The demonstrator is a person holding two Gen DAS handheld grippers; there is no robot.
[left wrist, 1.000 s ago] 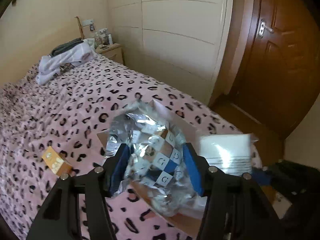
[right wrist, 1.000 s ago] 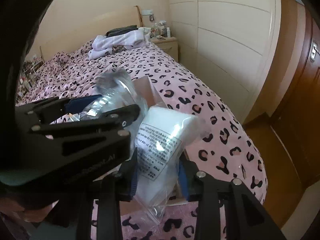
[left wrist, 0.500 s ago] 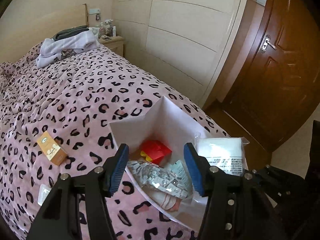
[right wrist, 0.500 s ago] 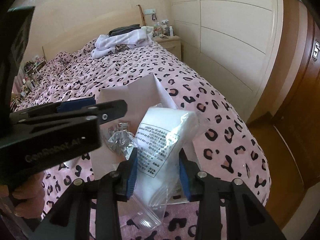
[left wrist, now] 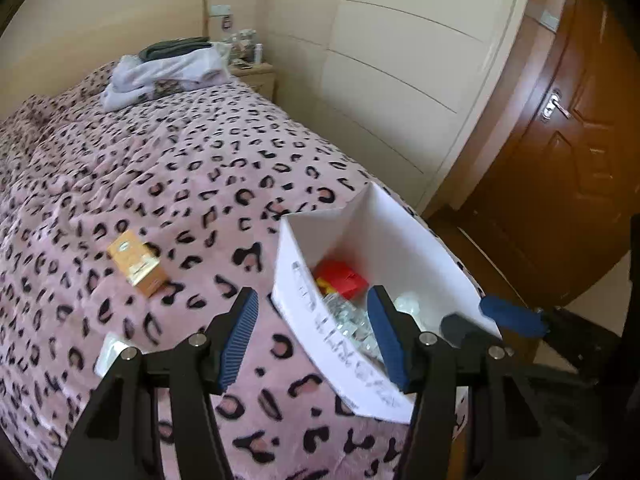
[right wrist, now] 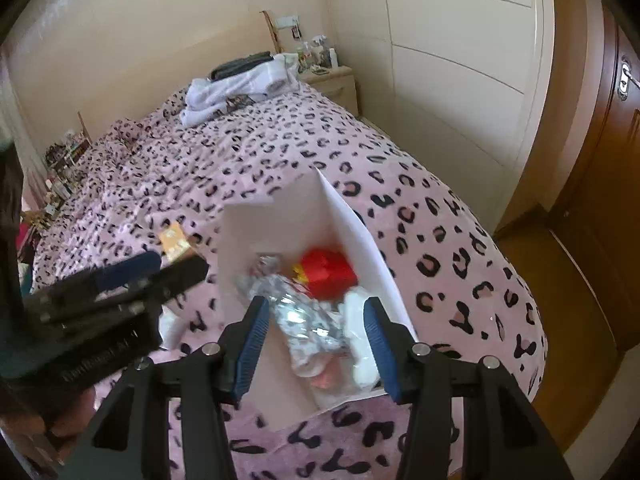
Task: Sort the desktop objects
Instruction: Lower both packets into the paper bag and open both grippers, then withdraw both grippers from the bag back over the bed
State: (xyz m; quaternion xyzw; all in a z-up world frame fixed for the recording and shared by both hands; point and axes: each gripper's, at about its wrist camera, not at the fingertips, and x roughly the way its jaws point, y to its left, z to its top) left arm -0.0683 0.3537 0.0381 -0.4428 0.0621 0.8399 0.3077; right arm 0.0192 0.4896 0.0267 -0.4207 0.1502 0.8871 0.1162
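1. Both grippers are spread wide with nothing between the pads. The left gripper (left wrist: 312, 344) hangs over the near left corner of the white box (left wrist: 384, 232); the right gripper (right wrist: 314, 344) hangs right above the box's open top.
2. Already in the box: a crinkly foil packet (right wrist: 296, 312), a red piece (right wrist: 328, 268) and a white pouch (right wrist: 358, 332), all directly ahead of the right fingers.
3. Outside the box: a small orange carton (left wrist: 138, 266), up and left of the left gripper on the bedspread (left wrist: 180, 168). Looks light and stiff, probably easiest pinched across its narrow sides.
4. A flat white packet (left wrist: 110, 354) sits just left of the left finger, thin and probably slippery, so grab an edge.
5. Only the left view shows that packet clearly; the right view shows the box contents far better.
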